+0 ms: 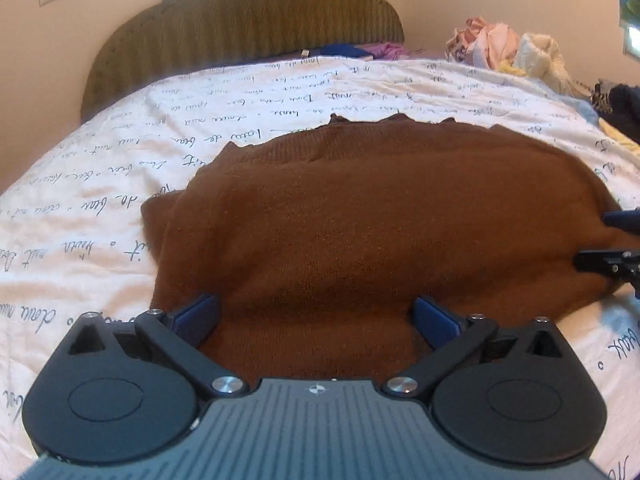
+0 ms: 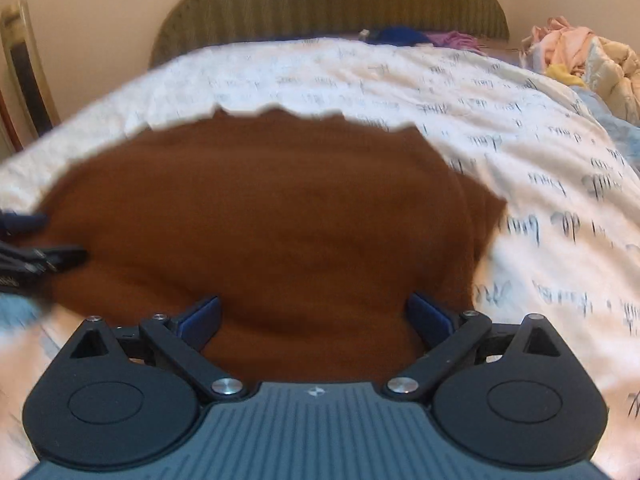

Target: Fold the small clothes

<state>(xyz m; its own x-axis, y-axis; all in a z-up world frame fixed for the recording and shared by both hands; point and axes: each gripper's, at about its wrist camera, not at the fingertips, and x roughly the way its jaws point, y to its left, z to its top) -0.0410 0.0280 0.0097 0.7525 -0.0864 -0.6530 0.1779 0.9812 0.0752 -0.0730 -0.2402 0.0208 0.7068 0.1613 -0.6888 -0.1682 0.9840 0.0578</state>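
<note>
Looking along your left gripper point(image 1: 316, 316) and right gripper point(image 2: 314, 314), both have fingers spread wide, gripping nothing, over the near edge of the brown sweater point(image 1: 380, 216) lying mid-bed point(image 1: 100, 184). The right view's blurry, and the sweater's near hem hides behind both grippers.

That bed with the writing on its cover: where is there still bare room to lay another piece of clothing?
Bare white script-printed cover lies left of the brown knitted garment, up to the olive ribbed headboard, and in a strip between them. The far right corner is crowded by a heap of pink and cream clothes. Both open grippers occupy the near edge.
</note>
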